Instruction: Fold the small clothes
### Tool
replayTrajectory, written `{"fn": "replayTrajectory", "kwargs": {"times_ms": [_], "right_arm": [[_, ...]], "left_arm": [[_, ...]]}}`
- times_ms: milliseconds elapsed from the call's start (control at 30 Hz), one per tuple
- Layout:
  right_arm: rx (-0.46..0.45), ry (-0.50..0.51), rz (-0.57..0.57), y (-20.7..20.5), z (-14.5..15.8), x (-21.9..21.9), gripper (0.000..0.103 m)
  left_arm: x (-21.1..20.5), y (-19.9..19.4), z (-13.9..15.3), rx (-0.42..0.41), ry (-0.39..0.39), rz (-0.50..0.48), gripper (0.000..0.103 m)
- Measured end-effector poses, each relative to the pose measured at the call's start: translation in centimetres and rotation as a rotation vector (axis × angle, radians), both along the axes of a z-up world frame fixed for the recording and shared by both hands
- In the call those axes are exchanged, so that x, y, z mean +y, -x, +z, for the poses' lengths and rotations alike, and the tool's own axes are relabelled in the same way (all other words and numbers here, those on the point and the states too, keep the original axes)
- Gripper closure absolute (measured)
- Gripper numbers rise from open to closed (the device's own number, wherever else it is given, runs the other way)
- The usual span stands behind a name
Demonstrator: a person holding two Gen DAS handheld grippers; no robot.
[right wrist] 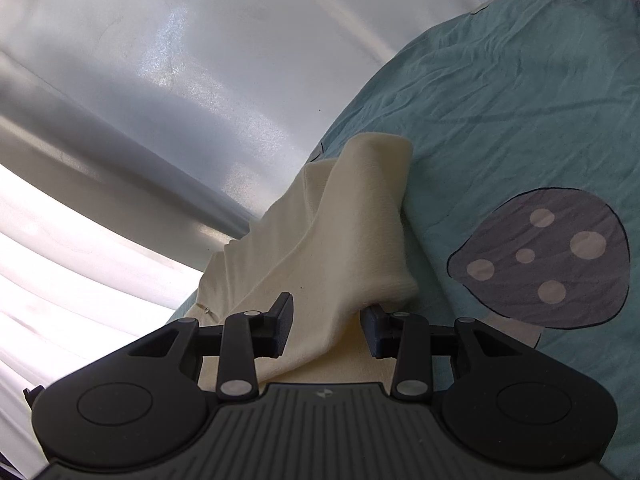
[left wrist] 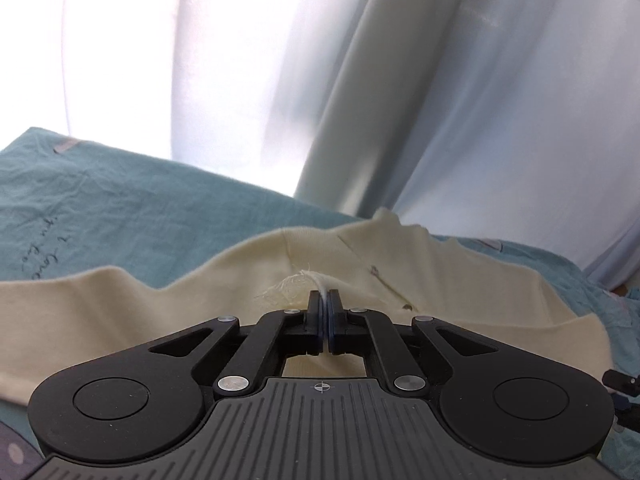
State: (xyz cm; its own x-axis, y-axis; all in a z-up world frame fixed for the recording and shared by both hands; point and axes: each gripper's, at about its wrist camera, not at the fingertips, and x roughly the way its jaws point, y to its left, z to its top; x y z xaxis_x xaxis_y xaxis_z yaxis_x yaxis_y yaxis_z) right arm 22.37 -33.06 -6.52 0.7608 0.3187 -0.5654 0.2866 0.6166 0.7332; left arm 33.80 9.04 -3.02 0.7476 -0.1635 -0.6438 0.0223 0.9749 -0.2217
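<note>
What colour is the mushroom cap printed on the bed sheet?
Dark grey with pale pinkish spots on the printed mushroom cap; right wrist view shows it best.

One cream garment (left wrist: 120,304), two hand-held grippers (left wrist: 325,300), one bedsheet (right wrist: 500,120).

Teal mushroom-print sheet (right wrist: 500,100), pale curtain (right wrist: 160,80)

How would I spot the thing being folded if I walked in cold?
Look at the teal bedsheet in front of the pale curtain. On it lies a cream knit garment, the only plain pale cloth there. The left gripper has its jaws shut on it, while the grey spotted mushroom print beside it belongs to the sheet.
</note>
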Motion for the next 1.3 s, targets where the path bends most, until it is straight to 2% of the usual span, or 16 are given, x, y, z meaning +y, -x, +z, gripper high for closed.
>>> {"fn": "replayTrajectory", "kwargs": {"times_ms": [100,300,367,400,433,533,600,700,900,1000,1100,1200,1300], "right_arm": [[0.000,-0.017,-0.007,-0.3,-0.1,0.1,0.066],[0.014,-0.024,-0.047,-0.8,-0.9,0.3,0.067],[0.022,-0.031,-0.070,-1.0,-1.2,0.2,0.077],[0.022,-0.026,-0.086,-1.0,-1.2,0.2,0.089],[0.030,-0.007,-0.105,-1.1,-1.2,0.2,0.096],[0.007,0.132,-0.129,-0.6,-0.1,0.7,0.097],[0.020,0.327,-0.118,-0.9,0.8,1.8,0.097],[0.077,0.384,-0.072,-1.8,-0.3,2.2,0.098],[0.105,0.502,0.088,-1.5,2.0,3.7,0.086],[0.068,0.527,0.148,-0.5,3.8,4.6,0.086],[-0.002,0.599,0.182,-0.7,5.1,6.3,0.086],[0.009,0.723,0.213,-2.8,4.0,7.8,0.088],[0.080,0.864,0.233,-4.4,1.5,8.4,0.097]], "left_arm": [[1.1,-0.2,0.0,-0.002,-0.018,0.030,0.099],[1.4,-0.3,-1.6,0.045,-0.050,0.030,0.099],[1.3,-0.3,-1.7,0.044,-0.057,0.030,0.099],[1.3,-0.4,-1.8,0.044,-0.058,0.033,0.099],[1.3,-0.5,-1.7,0.044,-0.053,0.036,0.099],[1.2,-0.5,-1.7,0.049,-0.039,0.021,0.099],[0.9,-0.7,-2.2,0.059,-0.062,0.018,0.099],[1.1,-1.2,-3.3,0.104,-0.049,0.031,0.099],[1.7,-0.8,-3.6,0.104,-0.045,0.024,0.099],[1.9,-0.8,-3.5,0.102,-0.042,0.028,0.099],[1.7,-1.0,-3.7,0.108,-0.047,0.032,0.099],[1.5,-1.1,-3.7,0.114,-0.043,0.042,0.099],[1.6,-1.1,-3.6,0.125,-0.034,0.055,0.098]]}}
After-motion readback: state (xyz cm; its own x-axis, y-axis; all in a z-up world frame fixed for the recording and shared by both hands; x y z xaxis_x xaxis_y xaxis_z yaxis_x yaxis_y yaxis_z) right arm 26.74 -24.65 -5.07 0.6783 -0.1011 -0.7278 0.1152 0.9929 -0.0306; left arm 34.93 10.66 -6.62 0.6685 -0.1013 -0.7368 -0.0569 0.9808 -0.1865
